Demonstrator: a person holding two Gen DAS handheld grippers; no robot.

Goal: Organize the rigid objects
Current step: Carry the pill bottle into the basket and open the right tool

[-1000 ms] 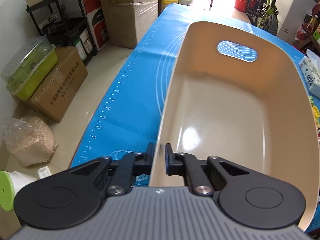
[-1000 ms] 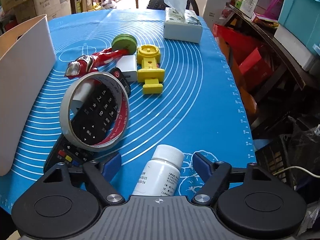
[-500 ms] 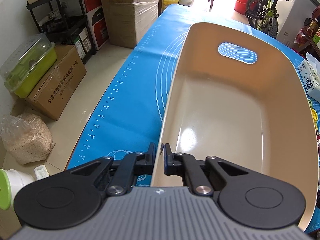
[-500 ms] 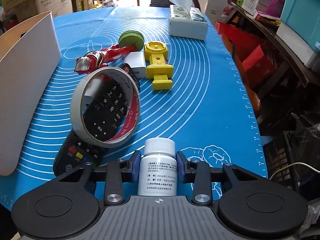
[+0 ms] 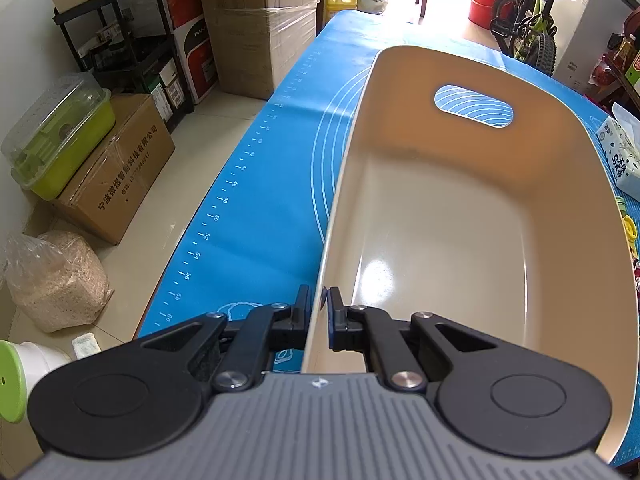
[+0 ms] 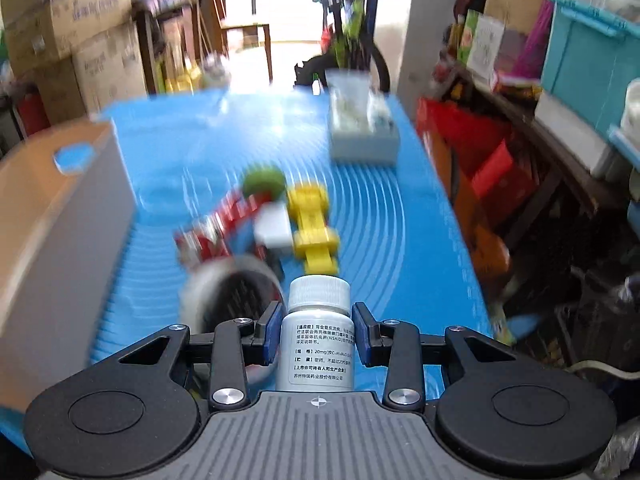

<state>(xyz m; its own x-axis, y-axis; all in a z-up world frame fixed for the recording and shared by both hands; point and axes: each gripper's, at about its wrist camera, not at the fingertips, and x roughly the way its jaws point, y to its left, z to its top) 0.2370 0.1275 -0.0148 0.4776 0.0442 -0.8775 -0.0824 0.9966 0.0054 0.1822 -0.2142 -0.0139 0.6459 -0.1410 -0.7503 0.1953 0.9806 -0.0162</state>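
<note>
My left gripper [image 5: 319, 312] is shut on the near-left rim of a beige bin [image 5: 460, 240], which stands empty on the blue mat [image 5: 260, 220]. My right gripper [image 6: 316, 330] is shut on a white pill bottle [image 6: 318, 344] and holds it above the mat [image 6: 400, 240]. Beyond it, blurred, lie a tape roll [image 6: 224, 284] over a black remote, a red toy figure [image 6: 216, 228], a white block [image 6: 274, 230], a yellow toy [image 6: 314, 226] and a green disc [image 6: 264, 182]. The bin shows at the left [image 6: 60, 240].
A tissue box [image 6: 362, 128] stands at the mat's far end, and also shows at the right edge of the left wrist view [image 5: 622, 152]. Cardboard boxes [image 5: 116, 172], a black shelf [image 5: 132, 52] and a sack [image 5: 56, 280] crowd the floor on the left. Cluttered shelves [image 6: 540, 140] line the right.
My right gripper closed on the pill bottle and lifted it off the mat, the view tilting up and blurring. My left gripper has kept its hold on the bin rim.
</note>
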